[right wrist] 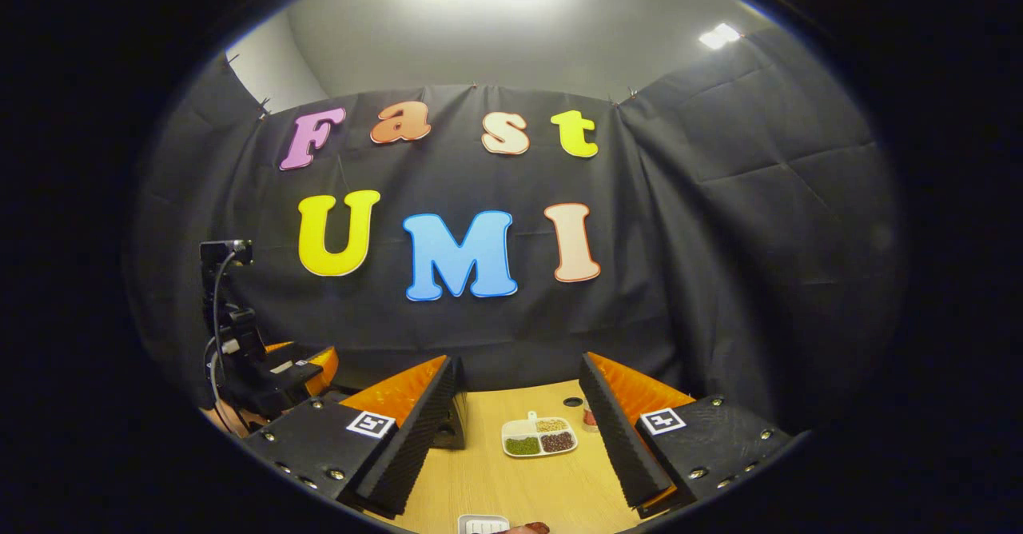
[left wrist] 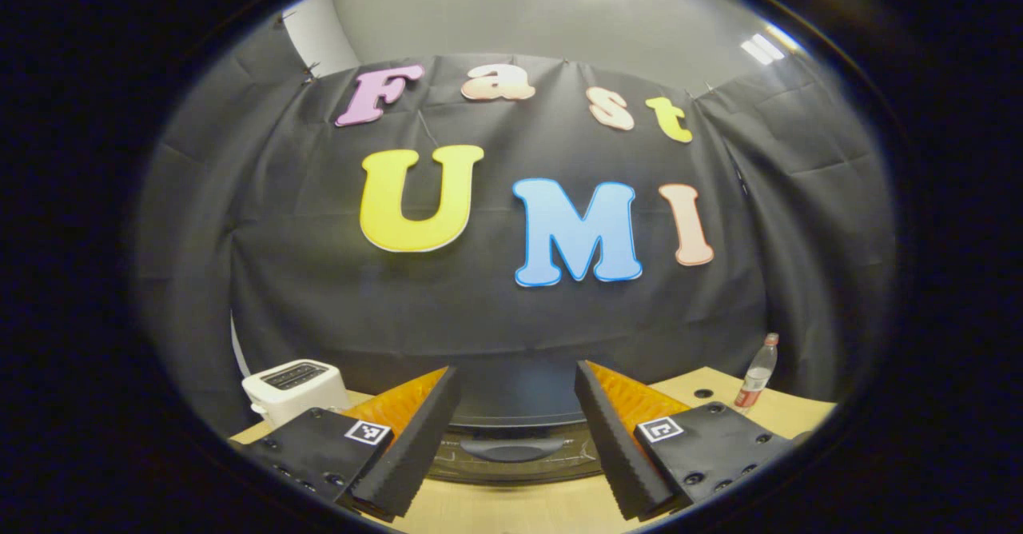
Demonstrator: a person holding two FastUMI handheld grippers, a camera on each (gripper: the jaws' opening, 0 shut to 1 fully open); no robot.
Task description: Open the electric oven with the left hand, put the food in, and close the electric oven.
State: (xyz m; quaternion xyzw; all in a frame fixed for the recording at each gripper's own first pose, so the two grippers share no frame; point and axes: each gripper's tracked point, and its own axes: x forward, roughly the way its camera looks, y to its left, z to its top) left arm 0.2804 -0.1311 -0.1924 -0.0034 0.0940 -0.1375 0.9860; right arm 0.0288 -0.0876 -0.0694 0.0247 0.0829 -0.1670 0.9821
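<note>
Oven [left wrist: 511, 430] top half-hidden between left gripper [left wrist: 515, 446] fingers.

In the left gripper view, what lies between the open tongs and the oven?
Only bare wooden table lies there. In the left gripper view, the left tongs stand open with the dark oven, its door handle facing them, just ahead.

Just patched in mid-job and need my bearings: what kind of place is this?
Probably a recording booth staged as a kitchen counter: black cloth walls behind a wooden table, with a white toaster, a dark oven and a divided dish of food.
</note>
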